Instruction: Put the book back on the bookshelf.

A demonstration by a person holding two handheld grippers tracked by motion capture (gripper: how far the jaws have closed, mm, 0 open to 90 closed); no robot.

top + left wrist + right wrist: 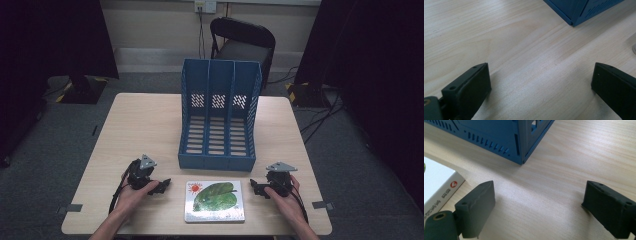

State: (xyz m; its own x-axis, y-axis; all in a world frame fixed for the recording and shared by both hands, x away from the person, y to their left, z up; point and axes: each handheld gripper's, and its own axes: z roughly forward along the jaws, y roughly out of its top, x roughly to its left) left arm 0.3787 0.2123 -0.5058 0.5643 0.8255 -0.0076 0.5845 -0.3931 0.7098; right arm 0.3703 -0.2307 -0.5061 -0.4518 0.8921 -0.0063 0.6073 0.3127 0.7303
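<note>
Left tool [161, 186]: jaws wide apart, empty, low over counter [140, 125], left of book
Right tool [256, 188]: jaws wide, empty, right of book
Book [215, 201]: flat, before blue rack [218, 117]

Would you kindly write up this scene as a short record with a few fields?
surface: light wooden table
organiser: blue plastic three-slot file rack, upright at the table's middle, slots empty
book: white picture book with a green leaf cover, flat on the near edge in front of the rack
left tool: open, holding nothing, left of the book
right tool: open, holding nothing, right of the book
behind table: black folding chair
</note>
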